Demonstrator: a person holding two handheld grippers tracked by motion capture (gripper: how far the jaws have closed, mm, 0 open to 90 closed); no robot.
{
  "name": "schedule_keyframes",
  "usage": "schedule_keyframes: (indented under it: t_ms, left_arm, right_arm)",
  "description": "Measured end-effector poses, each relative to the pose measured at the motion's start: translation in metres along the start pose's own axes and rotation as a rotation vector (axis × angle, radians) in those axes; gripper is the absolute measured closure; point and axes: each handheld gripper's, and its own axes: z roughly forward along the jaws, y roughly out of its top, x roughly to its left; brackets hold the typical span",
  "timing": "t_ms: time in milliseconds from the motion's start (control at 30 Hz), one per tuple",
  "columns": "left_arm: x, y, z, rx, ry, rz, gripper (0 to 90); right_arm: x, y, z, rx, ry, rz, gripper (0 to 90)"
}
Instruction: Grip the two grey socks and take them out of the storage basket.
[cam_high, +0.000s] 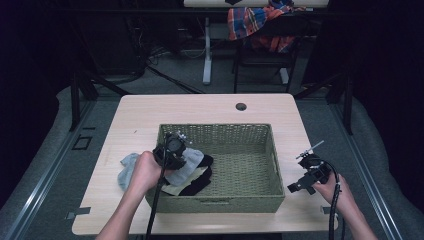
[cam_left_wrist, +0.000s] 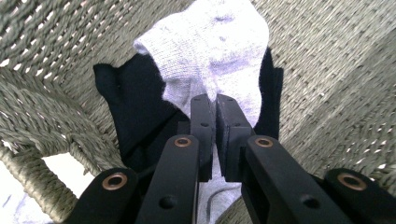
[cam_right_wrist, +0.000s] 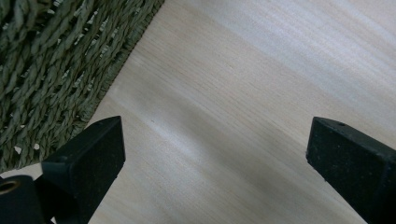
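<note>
A green woven basket (cam_high: 250, 132) stands in the middle of the wooden table (cam_high: 200, 107). My left gripper (cam_high: 176, 150) is over the basket's left side, shut on a light grey sock (cam_left_wrist: 215, 51) that hangs into the basket (cam_left_wrist: 327, 70). Under it lie a black garment (cam_left_wrist: 135, 107) and a pale yellow piece (cam_high: 172, 189) on the basket floor. My right gripper (cam_high: 305, 182) is to the right of the basket, low over the bare table (cam_right_wrist: 243, 102), its jaws wide apart with nothing between them. The basket's outer wall (cam_right_wrist: 51, 60) is at the left of the right gripper view.
A light blue-grey cloth (cam_high: 127, 170) lies on the table just outside the basket's left wall. A cable hole (cam_high: 241, 106) is near the table's far edge. Behind the table stands a chair draped with a plaid cloth (cam_high: 257, 20). The basket's right half is bare.
</note>
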Motion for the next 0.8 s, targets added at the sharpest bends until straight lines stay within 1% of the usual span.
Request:
schedule_keyframes:
  t_ms: [67,100,133,167,200,233,267,300,333,367,400,433,467,500,533,567,600,633,667,700,733,767,800]
  left_arm:
    - [-0.001,0.0,-0.001,-0.009,0.0,-0.001,86.7]
    - [-0.001,0.0,-0.003,-0.015,-0.002,0.0,86.7]
    - [-0.001,0.0,-0.005,-0.021,0.003,0.0,86.7]
    - [-0.001,0.0,-0.005,-0.021,0.003,0.0,86.7]
    - [-0.002,0.001,-0.009,-0.044,0.01,-0.001,86.7]
    - [-0.002,0.001,-0.009,-0.044,0.01,-0.001,86.7]
    - [-0.003,0.003,-0.015,-0.063,0.012,0.0,86.7]
    - [-0.003,0.003,-0.015,-0.063,0.012,0.0,86.8]
    - [-0.003,0.006,-0.019,-0.078,0.014,0.003,86.7]
    - [-0.003,0.006,-0.019,-0.078,0.014,0.003,86.8]
    - [-0.003,0.008,-0.021,-0.082,0.011,0.005,86.8]
    - [-0.003,0.009,-0.022,-0.087,0.008,0.009,86.8]
    - [-0.003,0.01,-0.023,-0.098,0.01,0.009,86.7]
    - [-0.003,0.01,-0.025,-0.097,0.007,0.012,86.7]
    - [-0.001,0.01,-0.03,-0.117,-0.002,0.009,86.7]
    - [0.0,0.01,-0.032,-0.121,-0.002,0.011,86.7]
    - [0.0,0.01,-0.032,-0.121,-0.002,0.011,86.8]
    - [0.001,0.01,-0.035,-0.132,-0.004,0.007,86.8]
    - [0.003,0.009,-0.039,-0.136,-0.009,0.002,86.7]
    - [0.003,0.009,-0.039,-0.136,-0.009,0.002,86.7]
    - [0.006,0.009,-0.043,-0.142,-0.008,-0.007,86.7]
    - [0.008,0.008,-0.046,-0.144,-0.005,-0.008,86.7]
    - [0.009,0.007,-0.049,-0.154,-0.001,-0.017,86.7]
  right_arm:
    - [0.0,0.0,-0.001,0.011,0.001,-0.004,4.2]
    - [0.001,0.0,-0.001,0.004,0.001,-0.004,4.2]
    - [0.004,-0.002,0.003,-0.061,0.016,0.043,4.2]
    - [0.003,0.0,0.001,-0.027,0.007,0.013,4.2]
    - [0.002,0.002,0.0,0.008,0.003,-0.017,4.2]
    - [0.002,0.002,0.0,0.008,0.003,-0.017,4.2]
    - [0.002,0.001,0.0,0.012,0.011,-0.016,4.2]
    - [0.002,0.001,0.0,0.012,0.011,-0.016,4.2]
    - [0.003,-0.005,0.004,-0.034,0.022,0.029,4.2]
    - [0.001,-0.007,0.002,-0.021,0.027,0.026,4.2]
    - [0.001,-0.007,0.002,-0.021,0.027,0.026,4.2]
    - [0.0,-0.009,0.001,-0.018,0.012,0.027,4.2]
    - [-0.001,-0.012,0.0,-0.024,0.018,0.035,4.2]
    - [-0.003,-0.013,-0.003,-0.007,0.013,0.026,4.3]
    - [-0.003,-0.016,-0.003,-0.032,0.004,0.049,4.4]
    - [-0.004,-0.016,-0.005,-0.004,0.002,0.031,4.4]
    - [-0.003,-0.016,-0.005,-0.003,0.009,0.033,4.4]
    - [-0.003,-0.016,-0.005,-0.003,0.009,0.033,4.4]
    - [-0.002,-0.017,-0.002,-0.017,0.0,0.051,4.4]
    - [-0.002,-0.017,-0.002,-0.017,0.0,0.051,4.4]
    - [-0.004,-0.017,-0.004,0.008,0.008,0.031,4.4]
    - [-0.003,-0.018,-0.002,-0.008,0.011,0.046,4.4]
    - [-0.004,-0.018,-0.003,-0.001,0.0,0.034,4.4]
